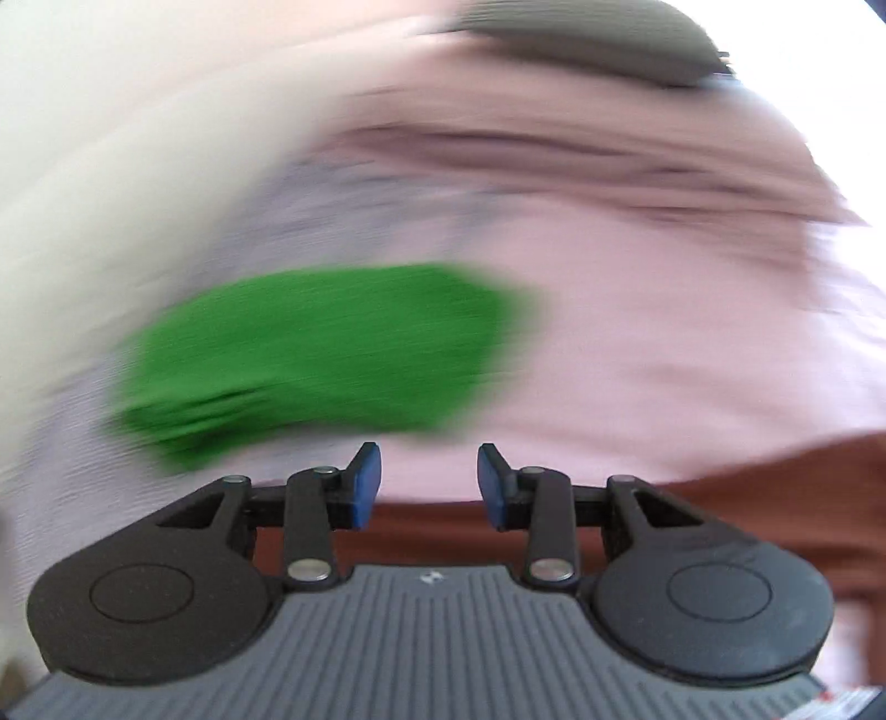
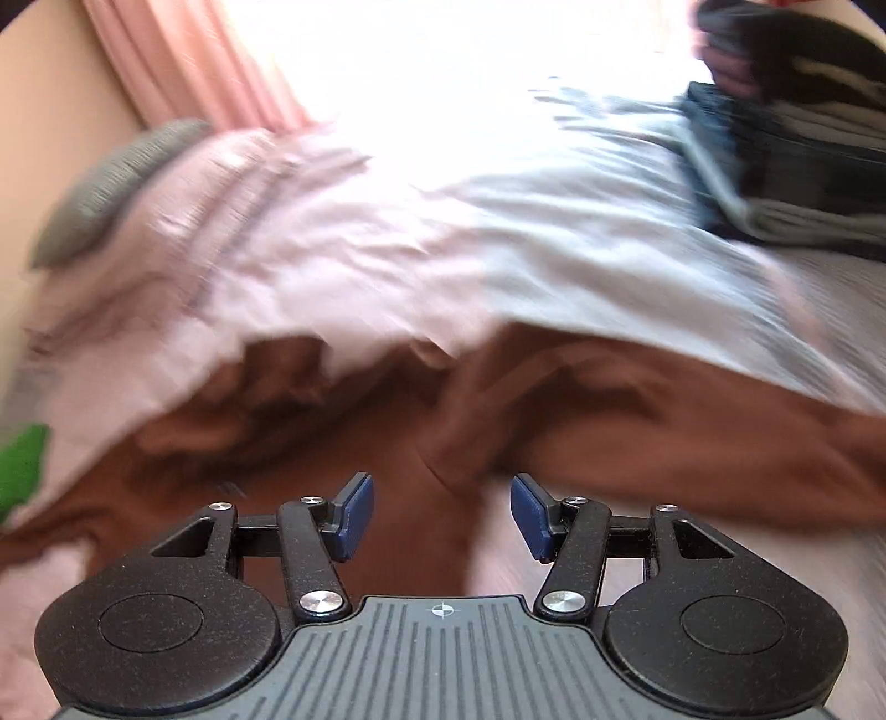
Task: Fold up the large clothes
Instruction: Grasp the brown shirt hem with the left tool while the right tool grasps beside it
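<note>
A brown garment (image 2: 387,421) lies crumpled on the pink bedsheet (image 2: 310,238) in the right wrist view, just beyond my right gripper (image 2: 441,512), which is open with nothing between its blue pads. In the left wrist view my left gripper (image 1: 429,484) is open too, its blue pads apart and empty. It hovers over the pink sheet (image 1: 637,332), with an edge of the brown garment (image 1: 775,476) below and to the right. A folded green garment (image 1: 315,349) lies ahead of it to the left. Both views are motion-blurred.
A grey pillow (image 1: 598,44) lies at the far end of the bed and shows again as a grey pillow (image 2: 116,183) at the left. A stack of dark folded clothes (image 2: 803,166) sits at upper right. A pink curtain (image 2: 194,61) hangs behind.
</note>
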`<state>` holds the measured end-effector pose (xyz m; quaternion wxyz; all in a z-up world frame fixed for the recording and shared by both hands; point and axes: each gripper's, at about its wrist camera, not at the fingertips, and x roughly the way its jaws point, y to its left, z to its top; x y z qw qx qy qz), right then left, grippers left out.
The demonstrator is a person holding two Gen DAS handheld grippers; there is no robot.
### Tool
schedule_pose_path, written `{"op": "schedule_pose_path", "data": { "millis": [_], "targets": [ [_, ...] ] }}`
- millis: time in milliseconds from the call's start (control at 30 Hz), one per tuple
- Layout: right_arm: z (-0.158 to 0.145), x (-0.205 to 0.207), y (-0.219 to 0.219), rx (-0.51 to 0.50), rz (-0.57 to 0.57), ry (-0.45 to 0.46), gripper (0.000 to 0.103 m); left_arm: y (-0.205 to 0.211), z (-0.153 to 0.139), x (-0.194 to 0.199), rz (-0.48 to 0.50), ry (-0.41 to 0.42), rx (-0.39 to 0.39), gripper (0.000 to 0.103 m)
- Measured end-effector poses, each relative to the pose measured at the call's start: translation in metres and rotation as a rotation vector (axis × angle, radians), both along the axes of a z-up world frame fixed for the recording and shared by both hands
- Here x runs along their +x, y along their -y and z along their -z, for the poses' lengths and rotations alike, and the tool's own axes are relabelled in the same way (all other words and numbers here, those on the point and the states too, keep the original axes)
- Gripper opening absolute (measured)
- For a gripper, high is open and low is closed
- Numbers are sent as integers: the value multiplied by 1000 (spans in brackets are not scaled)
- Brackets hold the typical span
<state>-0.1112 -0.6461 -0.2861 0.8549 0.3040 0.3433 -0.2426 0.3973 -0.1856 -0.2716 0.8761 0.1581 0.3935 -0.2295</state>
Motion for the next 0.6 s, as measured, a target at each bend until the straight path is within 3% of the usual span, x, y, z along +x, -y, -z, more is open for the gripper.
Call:
{"op": "schedule_pose_path", "data": {
  "millis": [67, 167, 300, 367, 500, 600],
  "targets": [
    [3, 34, 25, 63, -70, 114, 52, 67, -1, -24, 180, -108, -104, 35],
    [12, 86, 48, 171, -143, 186, 52, 171, 9, -59, 374, -239, -215, 35],
    [38, 134, 63, 285, -160, 192, 52, 284, 31, -103, 580, -307, -214, 36],
    [56, 138, 70, 347, -148, 207, 52, 318, 44, -114, 609, -322, -185, 37],
    [83, 145, 81, 423, -99, 228, 51, 359, 84, -103, 646, -439, -118, 36],
    [103, 150, 92, 482, -52, 242, 42, 369, 103, -98, 648, -488, -102, 36]
  ]
}}
